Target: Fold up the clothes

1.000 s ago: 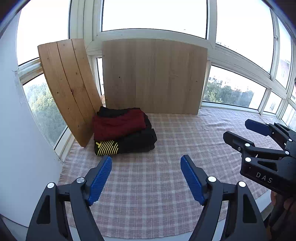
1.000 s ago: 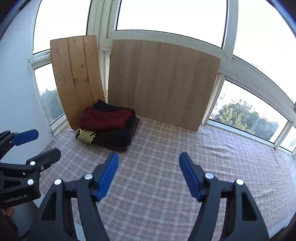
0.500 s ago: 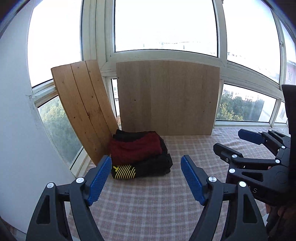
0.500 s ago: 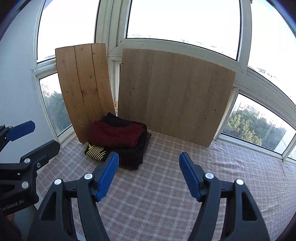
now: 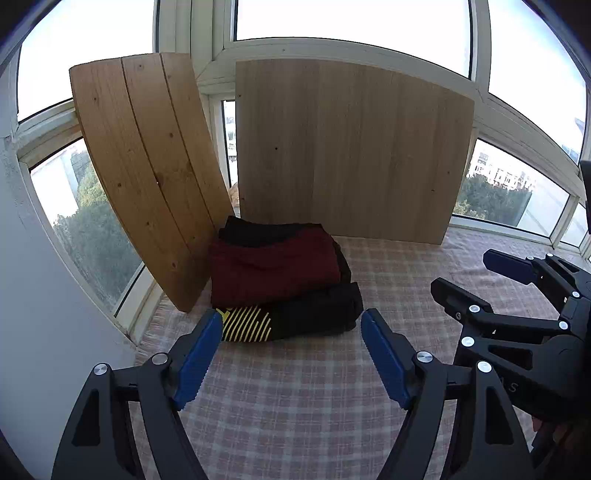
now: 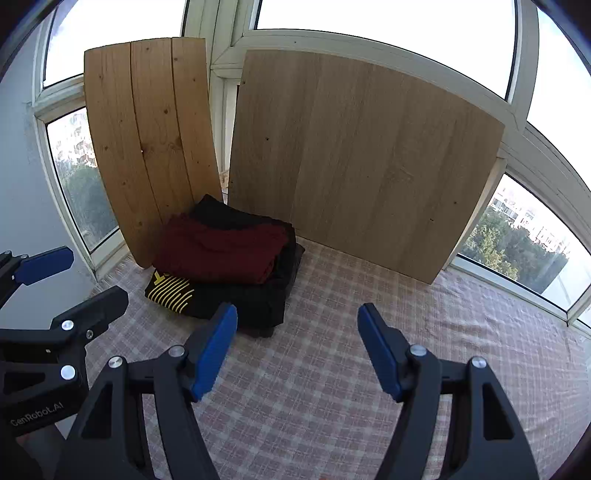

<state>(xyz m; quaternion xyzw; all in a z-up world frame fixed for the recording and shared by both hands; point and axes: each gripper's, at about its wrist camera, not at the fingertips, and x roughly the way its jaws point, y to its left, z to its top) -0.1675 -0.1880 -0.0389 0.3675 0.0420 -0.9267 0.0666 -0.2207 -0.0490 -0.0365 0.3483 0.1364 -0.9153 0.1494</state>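
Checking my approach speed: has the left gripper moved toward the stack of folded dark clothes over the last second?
Yes. In the left wrist view the left gripper has closed in: the stack of folded dark clothes beside the leaning pine plank board now reaches its blue fingertips.

The left wrist camera sits just behind the left gripper [image 5: 291, 354] and looks forward over the checked cloth [image 5: 295, 406] toward the far left corner, where the pile of folded clothes [image 5: 280, 280] lies near, with the right gripper [image 5: 480, 280] poking in from the right edge. The right wrist camera sits just behind the right gripper [image 6: 297, 347], a bit more to the right, and looks the same way, so the pile of folded clothes [image 6: 229, 262] shows left of the middle and the left gripper [image 6: 85, 280] pokes in from the left edge. Both views share the checked cloth [image 6: 332, 387], the pile, the plank board [image 5: 147, 177] [image 6: 147, 140], the wide board [image 5: 351, 155] [image 6: 362, 162] and the windows [image 5: 351, 18] [image 6: 388, 14] behind them.
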